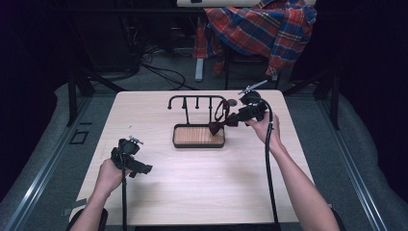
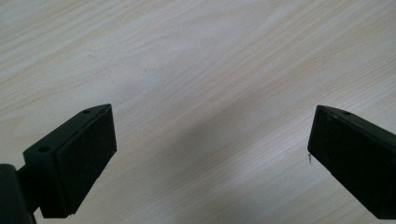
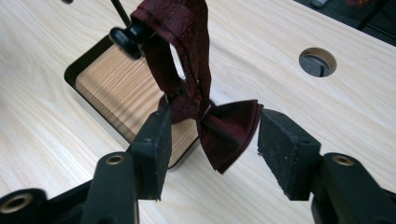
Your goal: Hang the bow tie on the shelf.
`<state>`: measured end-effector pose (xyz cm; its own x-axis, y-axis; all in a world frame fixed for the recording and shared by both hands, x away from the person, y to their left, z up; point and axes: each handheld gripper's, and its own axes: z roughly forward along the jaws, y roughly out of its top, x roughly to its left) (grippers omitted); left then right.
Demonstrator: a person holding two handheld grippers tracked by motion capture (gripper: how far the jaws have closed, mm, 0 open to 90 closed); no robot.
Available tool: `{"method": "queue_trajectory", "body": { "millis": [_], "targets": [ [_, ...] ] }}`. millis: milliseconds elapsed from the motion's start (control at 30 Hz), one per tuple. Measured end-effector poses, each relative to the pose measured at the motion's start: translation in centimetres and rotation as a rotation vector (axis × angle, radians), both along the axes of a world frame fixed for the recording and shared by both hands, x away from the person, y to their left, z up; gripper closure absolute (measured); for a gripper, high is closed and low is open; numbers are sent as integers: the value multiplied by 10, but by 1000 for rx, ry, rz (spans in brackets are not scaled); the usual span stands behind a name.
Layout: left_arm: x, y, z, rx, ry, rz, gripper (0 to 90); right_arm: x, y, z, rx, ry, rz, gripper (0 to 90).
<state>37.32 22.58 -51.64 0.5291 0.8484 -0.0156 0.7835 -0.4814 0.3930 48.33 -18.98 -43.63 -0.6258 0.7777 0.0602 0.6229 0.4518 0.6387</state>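
Observation:
A dark red bow tie (image 3: 226, 128) hangs by its strap (image 3: 187, 32) from the right end hook (image 3: 128, 36) of a black hook stand (image 1: 197, 98). The stand rises from a black tray with a wooden floor (image 1: 198, 144). In the high view the bow tie (image 1: 216, 128) dangles just past the tray's right edge. My right gripper (image 3: 212, 137) is open, with the bow between its jaws; the right pad (image 3: 280, 144) stands clear of the cloth. In the high view this gripper (image 1: 226, 123) reaches in from the right. My left gripper (image 2: 210, 140) is open over bare tabletop, at the front left (image 1: 142, 168).
A round hole (image 1: 232, 102) is cut in the table behind the stand. A plaid cloth (image 1: 260, 26) drapes over a chair beyond the far edge, with cables on the floor. Light wood tabletop (image 1: 192, 187) stretches between my two hands.

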Motion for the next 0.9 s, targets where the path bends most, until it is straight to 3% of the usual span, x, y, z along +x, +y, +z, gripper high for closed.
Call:
{"method": "queue_trajectory", "body": {
  "millis": [233, 500, 900],
  "targets": [
    [0, 0, 0, 0, 1, 0, 12, -9, -1, 5, -29, -8, 21, 366],
    [0, 0, 0, 0, -1, 0, 12, -21, -6, 9, -54, 18, 40, 306],
    [-1, -2, 0, -2, 2, -6, 12, -40, -21, -1, -86, 62, 46, 204]
  ]
}}
